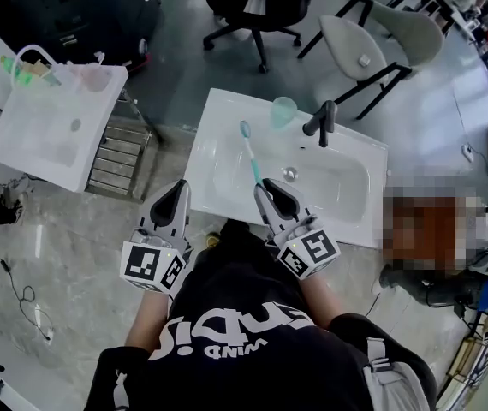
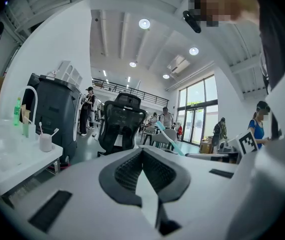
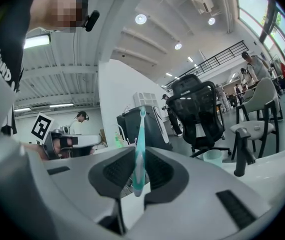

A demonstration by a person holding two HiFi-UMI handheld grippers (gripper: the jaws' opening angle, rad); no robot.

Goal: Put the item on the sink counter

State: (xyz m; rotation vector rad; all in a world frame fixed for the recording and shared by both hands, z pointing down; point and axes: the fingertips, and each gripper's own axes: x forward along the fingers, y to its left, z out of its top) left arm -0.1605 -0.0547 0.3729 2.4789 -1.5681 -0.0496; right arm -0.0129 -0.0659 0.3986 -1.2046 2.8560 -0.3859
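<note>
- Above the white ceramic sink counter [image 1: 218, 114], my right gripper [image 1: 263, 187] clamps a teal plastic toothbrush [image 1: 251, 154], not yet set down.
- My left gripper [image 1: 179, 187]: closed, empty.

Teal toothbrush [image 1: 251, 154] in the air over the white sink counter [image 1: 203, 144]

The toothbrush is slim and teal with a paler head. Its handle end is clamped between the jaws of the right gripper [image 1: 270, 193], and it points away from the person, out over the basin, not touching the counter. In the right gripper view it [image 3: 140, 149] stands straight up between the pads, head on top. The sink counter is a white rectangle with a sunken basin, directly beneath the brush.
</note>
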